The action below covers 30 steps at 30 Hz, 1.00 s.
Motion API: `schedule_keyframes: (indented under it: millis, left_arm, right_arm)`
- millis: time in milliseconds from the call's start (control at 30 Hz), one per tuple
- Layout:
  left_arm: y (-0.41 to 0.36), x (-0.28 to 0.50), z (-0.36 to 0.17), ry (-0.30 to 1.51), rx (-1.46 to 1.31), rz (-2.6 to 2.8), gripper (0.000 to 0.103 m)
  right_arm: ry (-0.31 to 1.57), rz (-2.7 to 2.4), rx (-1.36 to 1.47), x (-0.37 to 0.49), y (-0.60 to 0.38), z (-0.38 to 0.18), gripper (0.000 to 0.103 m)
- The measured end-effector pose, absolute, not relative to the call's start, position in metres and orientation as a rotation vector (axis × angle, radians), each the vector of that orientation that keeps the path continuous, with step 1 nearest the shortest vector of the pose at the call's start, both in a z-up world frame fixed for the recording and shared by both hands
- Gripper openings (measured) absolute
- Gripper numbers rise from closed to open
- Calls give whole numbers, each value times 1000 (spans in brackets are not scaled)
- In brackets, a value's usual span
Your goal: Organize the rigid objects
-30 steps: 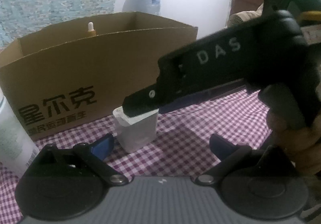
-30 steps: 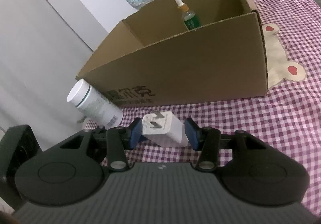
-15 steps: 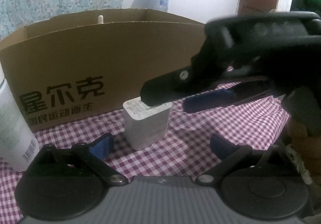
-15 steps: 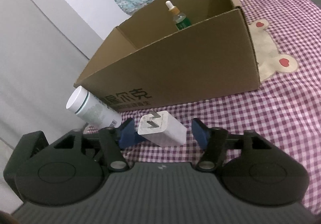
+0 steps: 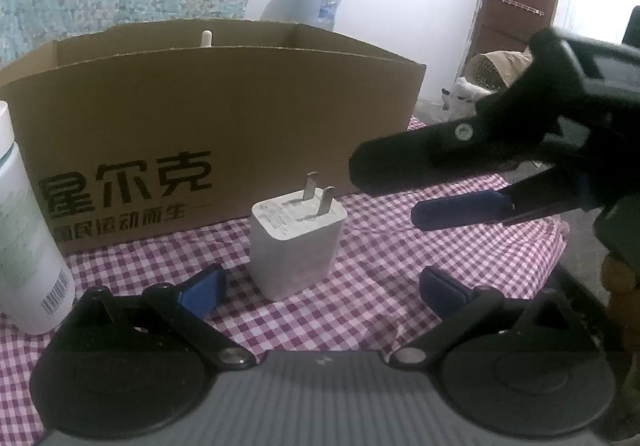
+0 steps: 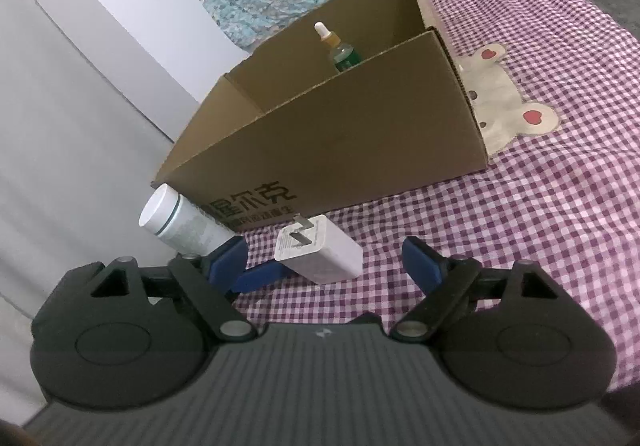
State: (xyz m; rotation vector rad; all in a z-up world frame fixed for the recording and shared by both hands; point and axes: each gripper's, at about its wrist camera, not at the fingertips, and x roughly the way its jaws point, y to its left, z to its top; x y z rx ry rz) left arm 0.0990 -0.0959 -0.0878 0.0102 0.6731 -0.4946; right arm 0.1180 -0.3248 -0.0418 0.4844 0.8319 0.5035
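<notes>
While the white charger (image 5: 294,242) stood upright on the purple checked cloth (image 5: 372,286) with its two metal prongs pointing up, it was framed loosely by the left gripper (image 5: 320,288), whose blue pads were spread wide to either side of it without touching it. Nothing was held by that gripper. From the right wrist view the same charger (image 6: 324,252) was seen just ahead of the right gripper (image 6: 326,260), whose jaws were opening; the charger was placed between the two blue pads, nearer the left one, and no pad was pressed against it. In the left wrist view the right gripper (image 5: 404,192) was seen reaching in from the right side, its black finger above and its blue pad below, both clear of the charger and a little to its right. A cardboard box (image 5: 216,118) with dark printed characters on its front wall was set just behind the charger on the cloth, its top open. Inside the box a green dropper bottle (image 6: 340,54) with a pale tip was stood upright near the far wall. A white bottle (image 5: 24,238) with a barcode on its label was placed upright at the left front corner of the box, near the charger but apart from it. A bear patch (image 6: 508,110) was sewn onto the cloth beside the right end of the box.
</notes>
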Motion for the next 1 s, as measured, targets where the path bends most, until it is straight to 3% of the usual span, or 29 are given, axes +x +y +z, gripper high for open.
schedule_keyframes:
  millis: [1000]
  left_arm:
    - [-90,108,-77,722,-47,-509,103]
  right_arm:
    - [844,529,504,131,-319,-53,85]
